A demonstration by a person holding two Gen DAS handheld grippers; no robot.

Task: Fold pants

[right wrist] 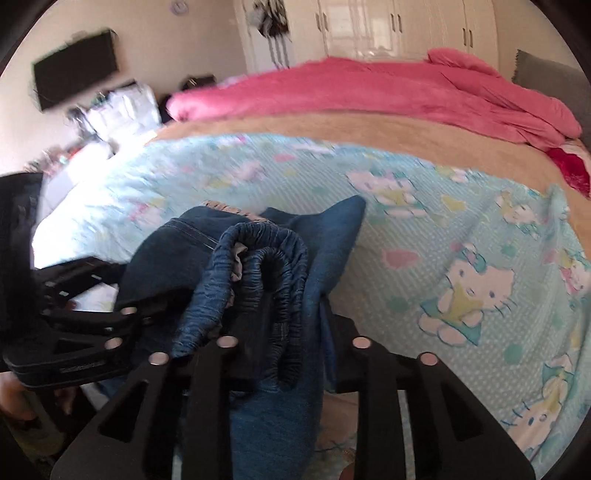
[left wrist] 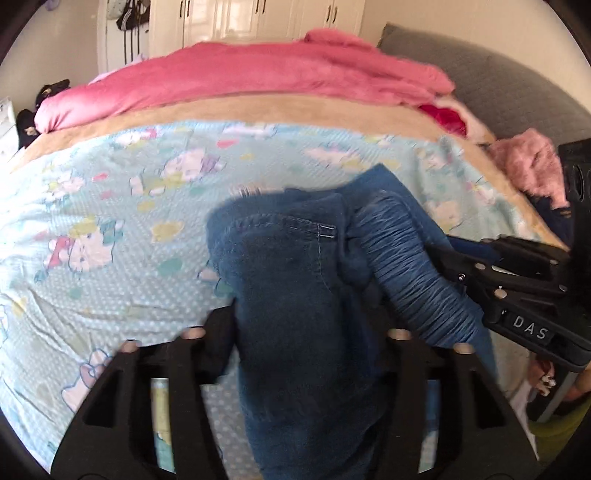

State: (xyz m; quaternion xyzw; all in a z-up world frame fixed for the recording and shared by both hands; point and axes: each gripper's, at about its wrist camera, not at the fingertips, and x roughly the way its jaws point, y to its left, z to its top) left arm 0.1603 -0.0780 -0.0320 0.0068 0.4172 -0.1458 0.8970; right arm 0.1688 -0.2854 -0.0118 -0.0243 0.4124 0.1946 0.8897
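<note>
Jeans (left wrist: 295, 295) bunched on the bed, denim between both sets of fingers. Left gripper (left wrist: 310, 328) clamps the leg fabric; right gripper (right wrist: 291, 332) clamps the gathered elastic waistband (right wrist: 258, 266). Under them, light blue cartoon-cat sheet (left wrist: 110, 221). Farther back, tan blanket (left wrist: 258, 107), then pink quilt (left wrist: 258, 70), white wardrobe doors (right wrist: 406, 26) behind.

A light blue bedsheet (left wrist: 110, 206) printed with cartoon cats covers the near part of the bed, with a tan blanket (left wrist: 229, 110) beyond it and a rumpled pink duvet (left wrist: 258, 74) farther back. A grey headboard (left wrist: 498, 85) rises at the right. White wardrobe doors (right wrist: 406, 26) line the far wall, and a dark television (right wrist: 74, 70) hangs at the left.
</note>
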